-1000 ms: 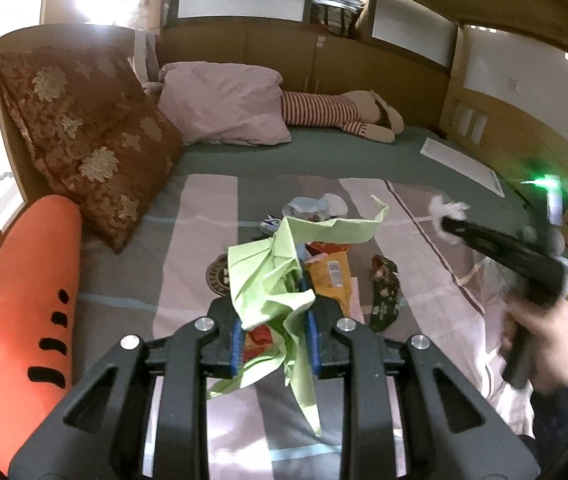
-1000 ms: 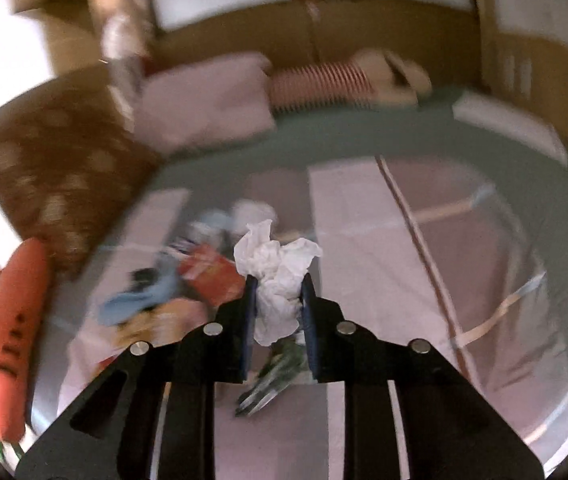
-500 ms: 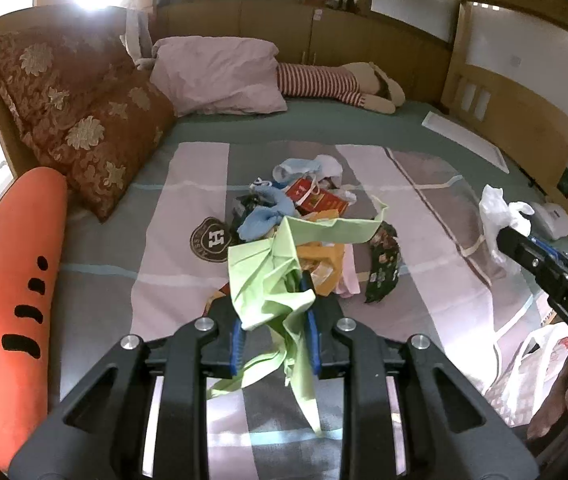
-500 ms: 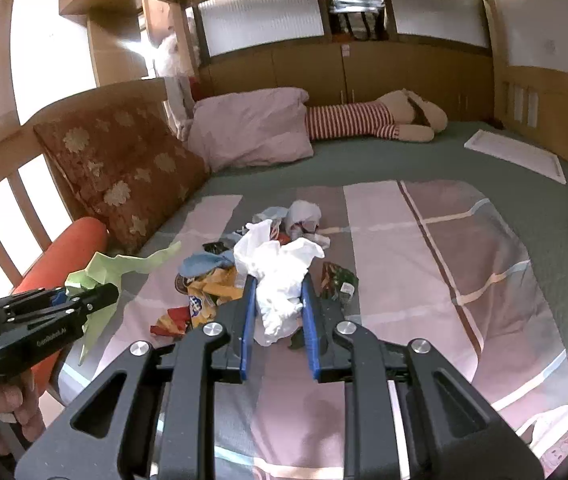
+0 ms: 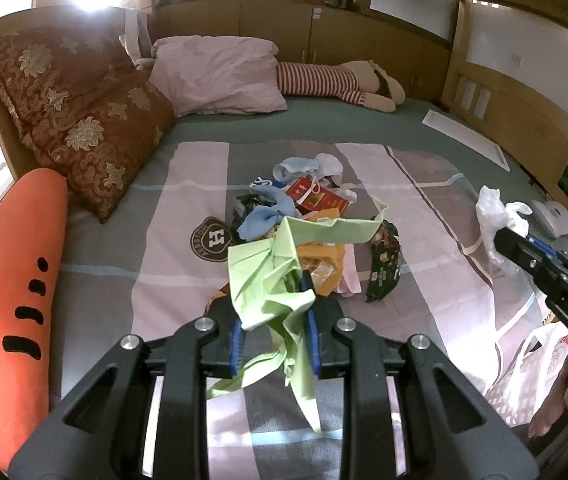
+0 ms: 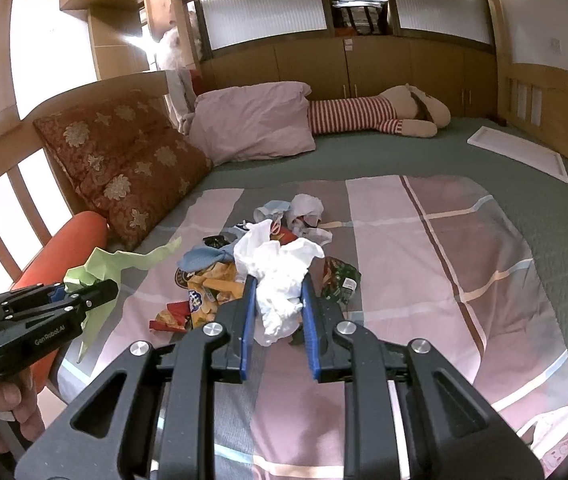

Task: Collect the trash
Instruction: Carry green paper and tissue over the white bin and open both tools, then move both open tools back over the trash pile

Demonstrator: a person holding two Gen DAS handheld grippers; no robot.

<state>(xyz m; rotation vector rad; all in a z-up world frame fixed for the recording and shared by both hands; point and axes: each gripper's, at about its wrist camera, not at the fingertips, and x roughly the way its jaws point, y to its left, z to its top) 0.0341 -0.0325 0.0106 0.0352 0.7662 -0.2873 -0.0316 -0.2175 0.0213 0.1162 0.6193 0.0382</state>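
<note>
My left gripper (image 5: 273, 312) is shut on a crumpled light green paper (image 5: 279, 268) and holds it above the bed's near edge. My right gripper (image 6: 277, 304) is shut on a crumpled white tissue (image 6: 279, 276). The right gripper also shows in the left wrist view (image 5: 500, 236), and the left gripper in the right wrist view (image 6: 103, 288). A pile of trash (image 5: 312, 208) lies mid-bed: snack wrappers, a red packet, blue and white scraps, a dark green wrapper (image 5: 384, 268). The pile also shows in the right wrist view (image 6: 219, 280).
The striped blanket (image 5: 424, 208) covers the bed. An orange carrot cushion (image 5: 7, 292) lies at the left edge, brown patterned cushions (image 5: 83, 120) and a pink pillow (image 5: 219, 76) behind. A striped plush toy (image 5: 340, 84) lies at the back. A white plastic bag (image 5: 540, 364) hangs at lower right.
Both grippers have drawn back from the pile toward the near edge of the bed, each still holding its piece. The right gripper has swung to the right side of the left view.
</note>
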